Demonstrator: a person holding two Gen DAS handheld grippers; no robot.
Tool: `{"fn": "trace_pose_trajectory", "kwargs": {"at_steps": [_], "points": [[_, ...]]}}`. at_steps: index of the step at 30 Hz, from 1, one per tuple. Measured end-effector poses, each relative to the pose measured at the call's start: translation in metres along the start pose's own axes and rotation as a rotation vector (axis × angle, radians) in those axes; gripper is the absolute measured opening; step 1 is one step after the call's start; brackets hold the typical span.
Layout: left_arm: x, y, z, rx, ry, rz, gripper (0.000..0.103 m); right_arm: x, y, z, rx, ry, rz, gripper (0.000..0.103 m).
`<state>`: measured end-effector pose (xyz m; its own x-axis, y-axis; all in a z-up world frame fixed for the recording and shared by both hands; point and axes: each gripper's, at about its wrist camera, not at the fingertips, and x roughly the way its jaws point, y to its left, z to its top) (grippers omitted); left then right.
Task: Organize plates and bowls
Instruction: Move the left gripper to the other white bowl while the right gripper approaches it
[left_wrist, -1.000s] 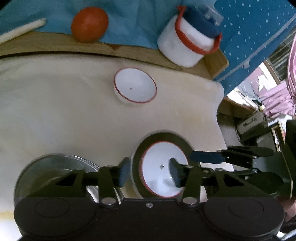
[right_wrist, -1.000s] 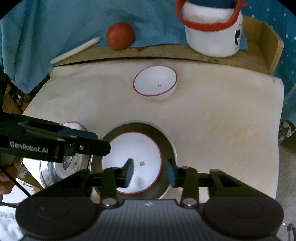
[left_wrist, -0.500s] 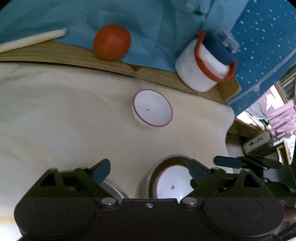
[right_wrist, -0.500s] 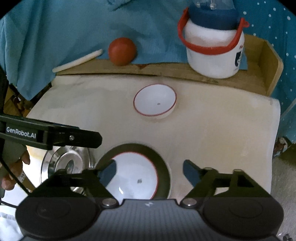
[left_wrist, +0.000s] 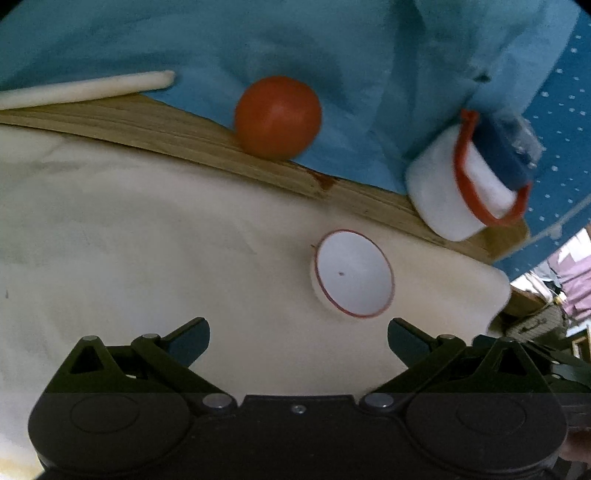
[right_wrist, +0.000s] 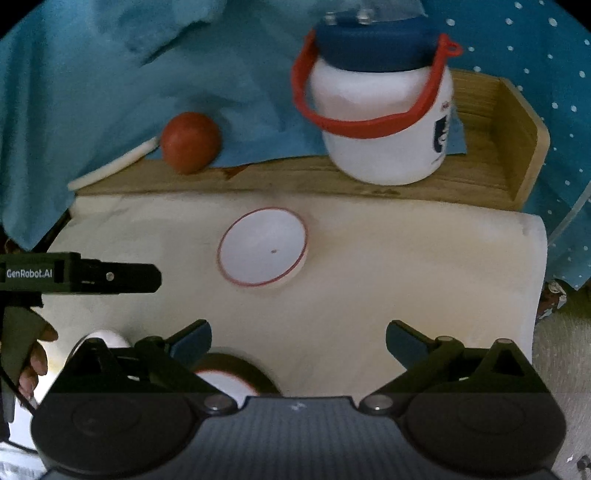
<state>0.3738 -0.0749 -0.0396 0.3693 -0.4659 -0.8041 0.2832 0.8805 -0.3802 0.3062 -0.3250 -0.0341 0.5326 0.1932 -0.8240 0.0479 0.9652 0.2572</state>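
Note:
A white bowl with a red rim (left_wrist: 352, 273) sits alone on the cream cloth; it also shows in the right wrist view (right_wrist: 263, 246). A second red-rimmed white bowl (right_wrist: 225, 380) rests inside a dark plate (right_wrist: 255, 371) at the near edge, mostly hidden behind my right gripper. My left gripper (left_wrist: 298, 341) is open and empty, short of the lone bowl. My right gripper (right_wrist: 298, 341) is open and empty, above the near edge. The left gripper's finger (right_wrist: 110, 277) shows at the left in the right wrist view.
A wooden tray (right_wrist: 480, 177) at the back holds a white jar with a blue lid and red handle (right_wrist: 380, 118), a red ball (right_wrist: 191, 142) and a white stick (right_wrist: 110, 168). Blue cloth hangs behind. A pale round thing (right_wrist: 103, 338) lies at the near left.
Both grippers were nearly shut at the bowl in the dark plate; both have opened wide and pulled back and up. The stacked bowl and plate have slid to the frame's bottom.

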Motion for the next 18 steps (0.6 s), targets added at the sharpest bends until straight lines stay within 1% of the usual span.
{"fn": "trace_pose_trajectory", "kwargs": {"at_steps": [7,13,18], "points": [[0.026,-0.001,0.017,0.01,0.012,0.036,0.102,0.019,-0.01,0.012,0.015,-0.031,-0.026,0.103],[0.042,-0.002,0.024,0.028,0.017,0.062,0.102,0.038,-0.011,0.025,0.001,-0.041,-0.032,0.102],[0.048,-0.002,0.026,0.042,0.014,0.077,0.102,0.048,-0.012,0.032,-0.014,-0.045,-0.038,0.102]]}}
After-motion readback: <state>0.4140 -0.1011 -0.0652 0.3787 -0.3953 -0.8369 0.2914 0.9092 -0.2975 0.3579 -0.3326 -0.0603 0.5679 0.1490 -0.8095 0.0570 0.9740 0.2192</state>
